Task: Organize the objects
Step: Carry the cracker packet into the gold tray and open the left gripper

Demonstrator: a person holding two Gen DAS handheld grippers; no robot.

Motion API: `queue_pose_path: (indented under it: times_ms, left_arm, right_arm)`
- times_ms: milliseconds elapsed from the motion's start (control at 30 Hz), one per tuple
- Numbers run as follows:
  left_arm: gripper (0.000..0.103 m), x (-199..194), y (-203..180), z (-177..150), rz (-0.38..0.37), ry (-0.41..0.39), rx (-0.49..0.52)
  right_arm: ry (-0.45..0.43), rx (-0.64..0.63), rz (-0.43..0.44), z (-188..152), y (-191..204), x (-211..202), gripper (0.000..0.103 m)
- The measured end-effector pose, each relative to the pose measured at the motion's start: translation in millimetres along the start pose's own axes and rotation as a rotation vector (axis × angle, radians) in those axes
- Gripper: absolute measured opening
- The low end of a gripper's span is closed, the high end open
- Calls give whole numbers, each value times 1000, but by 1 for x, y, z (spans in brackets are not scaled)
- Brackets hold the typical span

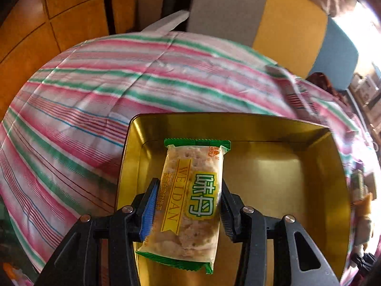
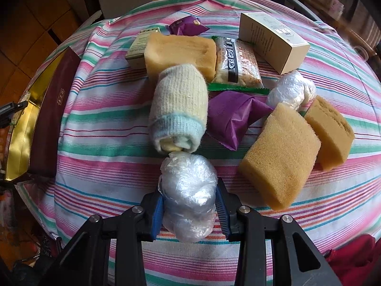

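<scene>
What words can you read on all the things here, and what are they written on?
"WEIDAN": down the yellow band of the cracker packet held in the left claw.
"味丹": big green characters on the same packet.
Dark-banded snack packet: print too blurred to read.
Cream box: small print, too small to read.
Small green-edged box: unreadable.
Maroon lid: gold mark, too small to read.

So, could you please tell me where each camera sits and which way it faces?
Left wrist: on the left gripper, looking steeply down its fingers at a cracker packet held over the gold tin.
Right wrist: on the right gripper, looking steeply down at a plastic-wrapped bundle it clamps, clutter beyond.
Shared: the striped cloth and the tin.
</scene>
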State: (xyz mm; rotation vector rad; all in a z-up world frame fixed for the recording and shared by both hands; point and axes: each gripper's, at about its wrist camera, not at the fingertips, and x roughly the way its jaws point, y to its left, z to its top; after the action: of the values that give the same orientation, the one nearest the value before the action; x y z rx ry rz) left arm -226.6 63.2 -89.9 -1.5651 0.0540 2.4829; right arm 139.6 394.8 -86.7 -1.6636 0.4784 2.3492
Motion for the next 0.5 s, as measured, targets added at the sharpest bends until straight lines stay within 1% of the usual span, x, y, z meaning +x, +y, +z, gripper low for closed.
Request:
queue_pose_path:
  times_ms: [33, 100, 167, 233, 400, 500]
  left_arm:
    - [47, 3, 1, 1, 9, 0, 2]
    - [47, 2, -1, 2, 28, -30, 12]
    - [49, -2, 0, 3, 6, -42, 7]
    - [49, -7, 1, 3, 18, -56, 7]
    - [49, -43, 2, -10, 9, -133, 4]
    - [52, -71, -3, -27, 8, -196, 42]
  right_arm:
    - [0, 0, 0, 0, 1, 1, 40]
    - [-1, 0, -1, 1, 2, 1, 40]
    - [0, -1, -2, 2, 0, 1, 40]
    - [0, -3, -2, 1, -2, 0, 40]
    - [-5, -7, -12, 2, 0, -1, 41]
    - [-16, -8, 0, -4, 4, -6, 40]
